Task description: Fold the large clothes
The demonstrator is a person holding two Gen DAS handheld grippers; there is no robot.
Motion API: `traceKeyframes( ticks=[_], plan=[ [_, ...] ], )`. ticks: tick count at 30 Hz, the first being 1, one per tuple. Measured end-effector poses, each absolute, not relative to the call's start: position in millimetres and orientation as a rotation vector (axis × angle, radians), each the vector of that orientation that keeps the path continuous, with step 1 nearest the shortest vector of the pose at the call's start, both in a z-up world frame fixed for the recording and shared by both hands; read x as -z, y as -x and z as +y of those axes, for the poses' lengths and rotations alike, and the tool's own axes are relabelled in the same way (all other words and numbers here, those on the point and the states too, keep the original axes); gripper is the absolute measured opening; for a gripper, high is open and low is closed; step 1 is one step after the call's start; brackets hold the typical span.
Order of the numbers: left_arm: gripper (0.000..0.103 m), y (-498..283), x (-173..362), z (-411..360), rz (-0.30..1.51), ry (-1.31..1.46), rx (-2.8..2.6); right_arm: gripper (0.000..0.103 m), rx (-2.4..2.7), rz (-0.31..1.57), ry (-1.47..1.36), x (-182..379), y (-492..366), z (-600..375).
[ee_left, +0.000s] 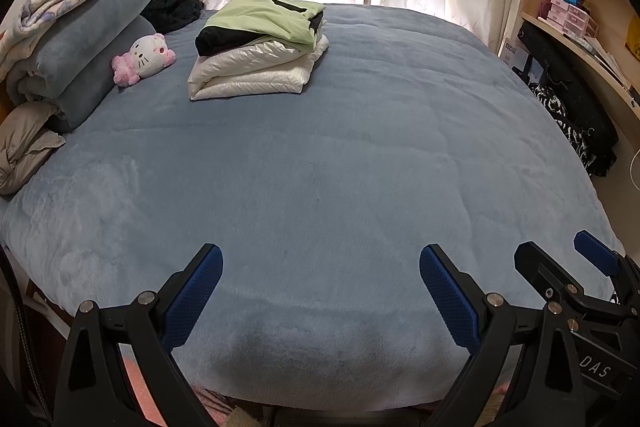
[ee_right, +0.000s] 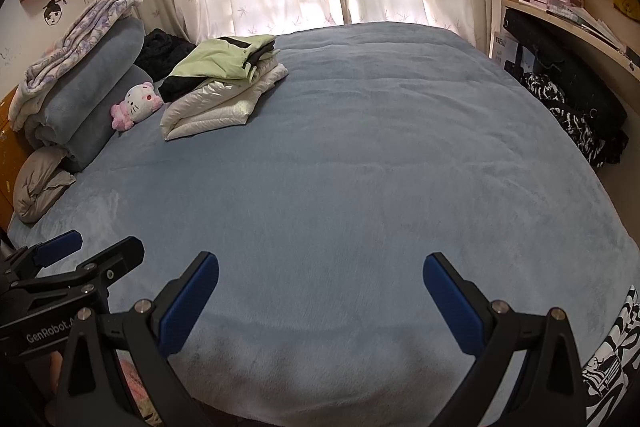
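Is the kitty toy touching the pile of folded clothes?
Apart. In the left wrist view, a strip of blue blanket shows plainly between the kitty toy and the pile of folded clothes.

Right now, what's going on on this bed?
Nothing is being handled. The left gripper and right gripper hover side by side over the near edge of the blue bed cover, jaws wide open and empty. A folded stack sits at the far left: a green and black jacket on a white puffer coat, beside a pink and white plush cat. No unfolded garment lies in front of the grippers.
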State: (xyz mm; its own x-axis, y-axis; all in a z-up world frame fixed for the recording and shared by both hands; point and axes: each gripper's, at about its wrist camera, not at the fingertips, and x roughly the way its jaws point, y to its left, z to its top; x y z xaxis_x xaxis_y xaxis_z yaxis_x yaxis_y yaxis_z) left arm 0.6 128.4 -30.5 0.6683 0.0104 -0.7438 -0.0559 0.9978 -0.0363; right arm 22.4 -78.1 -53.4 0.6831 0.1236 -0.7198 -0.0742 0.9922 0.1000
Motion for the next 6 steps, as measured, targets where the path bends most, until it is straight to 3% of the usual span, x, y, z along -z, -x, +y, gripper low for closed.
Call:
traceKeyframes(
  ticks=[6],
  plan=[
    [0.098,-2.7,34.3,133.9,0.852,0.062,-0.036,0.103,-0.112,0.827,-0.062,55.5,-25.4,-76.4]
  ],
)
